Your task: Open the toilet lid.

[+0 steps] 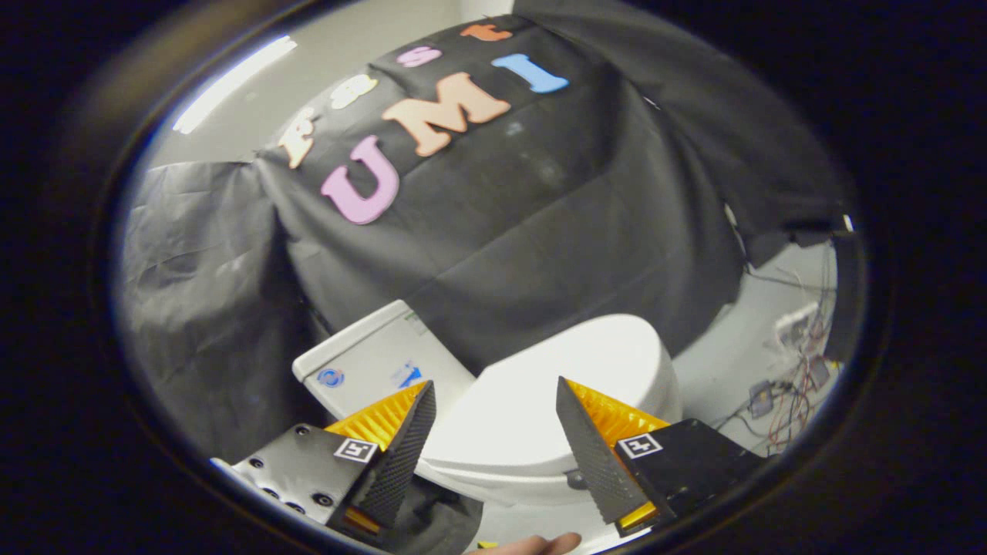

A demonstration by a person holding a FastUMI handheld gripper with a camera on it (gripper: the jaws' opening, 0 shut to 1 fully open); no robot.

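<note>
Tongs (495, 397): hanging spread apart, grasping nothing | toilet lid (540, 401): lying closed at lower centre, just beyond them | judgement: lining up to lift its edge

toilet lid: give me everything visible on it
The toilet lid is white, smooth and glossy, plastic by its look, with a rounded front. It lies closed, flat on the bowl, its hinge end by the white tank. It sits just ahead of the open gripper, seen between the fingers; neither finger visibly touches it.
</note>
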